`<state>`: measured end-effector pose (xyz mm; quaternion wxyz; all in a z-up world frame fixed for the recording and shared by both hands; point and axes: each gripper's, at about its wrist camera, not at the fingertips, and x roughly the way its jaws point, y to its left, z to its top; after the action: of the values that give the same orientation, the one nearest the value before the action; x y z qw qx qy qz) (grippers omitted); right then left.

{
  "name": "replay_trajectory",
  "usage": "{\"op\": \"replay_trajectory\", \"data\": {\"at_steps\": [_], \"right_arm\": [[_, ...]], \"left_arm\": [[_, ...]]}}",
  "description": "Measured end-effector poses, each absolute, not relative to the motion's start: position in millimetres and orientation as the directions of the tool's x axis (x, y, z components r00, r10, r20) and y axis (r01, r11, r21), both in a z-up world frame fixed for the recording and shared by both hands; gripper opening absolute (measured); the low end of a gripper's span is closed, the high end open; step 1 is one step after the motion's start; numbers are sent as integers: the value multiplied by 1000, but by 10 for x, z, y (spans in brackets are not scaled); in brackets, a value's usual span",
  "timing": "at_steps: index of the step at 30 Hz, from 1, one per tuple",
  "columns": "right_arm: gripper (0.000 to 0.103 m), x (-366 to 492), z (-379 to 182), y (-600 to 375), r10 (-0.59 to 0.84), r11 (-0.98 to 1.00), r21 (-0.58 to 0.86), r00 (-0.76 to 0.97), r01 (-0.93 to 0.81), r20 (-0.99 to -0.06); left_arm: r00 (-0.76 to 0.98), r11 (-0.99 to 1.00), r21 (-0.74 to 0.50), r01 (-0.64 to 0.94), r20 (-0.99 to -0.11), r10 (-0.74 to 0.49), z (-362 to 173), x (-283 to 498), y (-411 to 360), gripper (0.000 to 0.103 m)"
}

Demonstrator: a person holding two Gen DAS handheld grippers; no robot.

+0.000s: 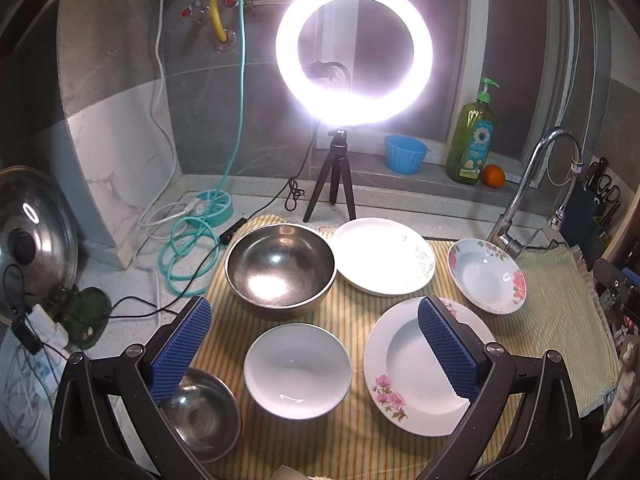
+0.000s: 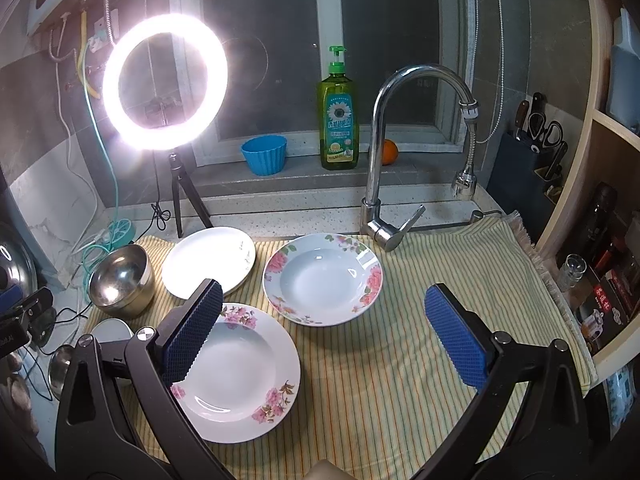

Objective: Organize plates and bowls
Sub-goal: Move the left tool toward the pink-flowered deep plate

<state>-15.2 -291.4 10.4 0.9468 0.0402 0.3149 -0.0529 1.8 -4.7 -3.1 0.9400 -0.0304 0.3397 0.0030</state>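
Over striped cloth (image 2: pixel 400 360): right gripper (image 2: pixel 334 336) open, right half bare.

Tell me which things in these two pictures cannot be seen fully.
- Small steel bowl: left wrist view, partly behind the left gripper finger.
- White bowl: right wrist view, mostly behind the right gripper finger.
- Pot lid: left wrist view, cut off by the edge.

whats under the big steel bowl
The big steel bowl sits on the striped cloth. Its rim meets the plain white plate; whatever lies beneath its base is hidden.
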Motion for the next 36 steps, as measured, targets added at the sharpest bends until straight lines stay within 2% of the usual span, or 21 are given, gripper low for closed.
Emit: {"op": "replay_trajectory", "data": {"at_steps": [36], "right_arm": [[103,-106,75,-2891,-77,991,39,796,125,-600]], "left_arm": [[772,998,-61,-10,-635,-31,-33,121,-69,102]]}}
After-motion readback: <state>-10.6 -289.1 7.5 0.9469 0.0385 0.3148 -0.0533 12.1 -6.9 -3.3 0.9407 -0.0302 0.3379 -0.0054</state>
